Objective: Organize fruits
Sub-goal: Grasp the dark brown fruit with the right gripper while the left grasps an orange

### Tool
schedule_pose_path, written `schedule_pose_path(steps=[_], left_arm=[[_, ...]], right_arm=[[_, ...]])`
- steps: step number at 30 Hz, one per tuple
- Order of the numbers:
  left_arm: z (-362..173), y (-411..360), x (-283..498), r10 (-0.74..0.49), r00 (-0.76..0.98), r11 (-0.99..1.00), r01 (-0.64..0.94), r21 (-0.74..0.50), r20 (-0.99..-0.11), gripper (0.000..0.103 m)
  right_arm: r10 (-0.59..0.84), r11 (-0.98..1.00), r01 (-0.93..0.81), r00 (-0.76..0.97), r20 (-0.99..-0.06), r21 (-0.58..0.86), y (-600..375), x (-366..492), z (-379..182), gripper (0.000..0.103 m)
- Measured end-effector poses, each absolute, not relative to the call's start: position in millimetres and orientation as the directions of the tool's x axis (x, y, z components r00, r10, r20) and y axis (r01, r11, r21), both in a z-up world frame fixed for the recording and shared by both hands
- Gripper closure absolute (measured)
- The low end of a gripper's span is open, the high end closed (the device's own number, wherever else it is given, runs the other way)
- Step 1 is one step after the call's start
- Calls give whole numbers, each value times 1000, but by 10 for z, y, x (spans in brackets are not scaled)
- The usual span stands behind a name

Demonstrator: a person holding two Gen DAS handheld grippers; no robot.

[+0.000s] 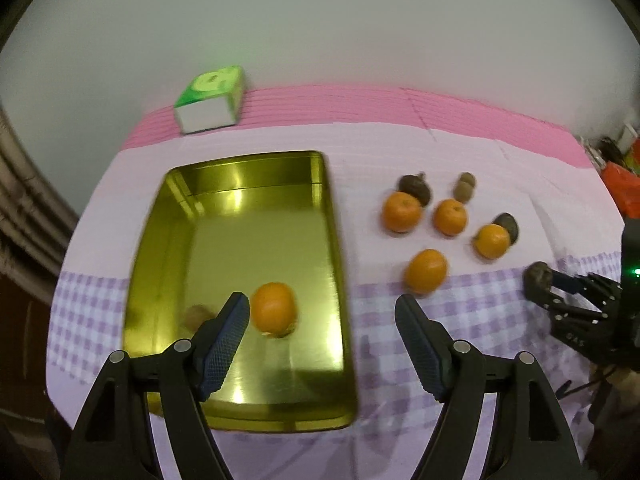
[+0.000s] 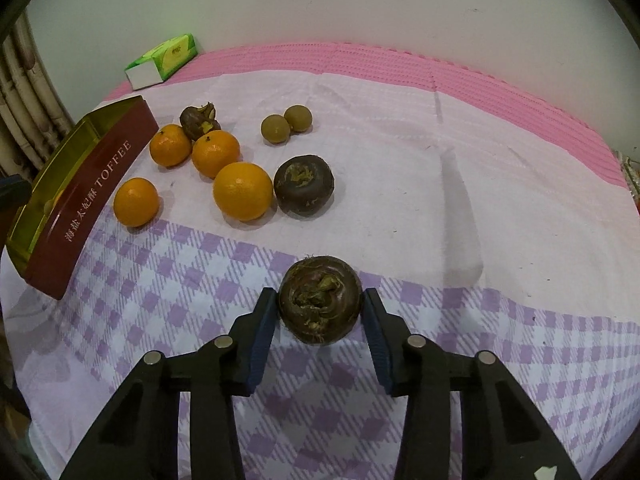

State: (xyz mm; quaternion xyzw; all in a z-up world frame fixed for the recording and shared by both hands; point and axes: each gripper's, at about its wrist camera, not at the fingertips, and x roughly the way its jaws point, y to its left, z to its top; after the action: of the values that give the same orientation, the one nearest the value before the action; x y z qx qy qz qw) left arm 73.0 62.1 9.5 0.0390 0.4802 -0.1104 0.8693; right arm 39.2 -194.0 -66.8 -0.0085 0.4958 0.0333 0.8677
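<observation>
A gold tin tray (image 1: 200, 200) lies on the cloth with one orange (image 1: 274, 309) in it; its red side shows in the right wrist view (image 2: 100, 184). My left gripper (image 1: 322, 316) is open and empty above the tray's near right edge. Several oranges (image 1: 425, 271) (image 2: 242, 190), dark water chestnuts (image 2: 304, 189) and two small brown fruits (image 2: 275, 129) lie on the cloth to the tray's right. My right gripper (image 2: 320, 300) is shut on a dark water chestnut (image 2: 320, 298), held above the checked cloth; it also shows at the left view's right edge (image 1: 540, 280).
A green and white tissue pack (image 1: 211, 99) (image 2: 163, 61) lies at the back left on the pink mat. The wall runs behind the table. Red and orange clutter (image 1: 620, 188) sits off the table's right end.
</observation>
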Motion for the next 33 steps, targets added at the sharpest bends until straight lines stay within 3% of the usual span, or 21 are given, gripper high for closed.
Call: schedule_pose_path(steps=[19, 26, 33], left_arm=[[-256, -222, 963, -183, 405, 924, 381, -16, -896, 27], [-394, -279, 1092, -160, 376, 925, 379, -6, -913, 43], [-463, -322, 1185, -146, 366, 924, 383, 6, -919, 50]], right_arm=[[3, 1000, 16, 515, -857, 13, -2193, 430, -673, 63], [22, 999, 22, 515, -857, 38, -2236, 421, -682, 63], [21, 999, 18, 511, -860, 36, -2219, 416, -686, 63]])
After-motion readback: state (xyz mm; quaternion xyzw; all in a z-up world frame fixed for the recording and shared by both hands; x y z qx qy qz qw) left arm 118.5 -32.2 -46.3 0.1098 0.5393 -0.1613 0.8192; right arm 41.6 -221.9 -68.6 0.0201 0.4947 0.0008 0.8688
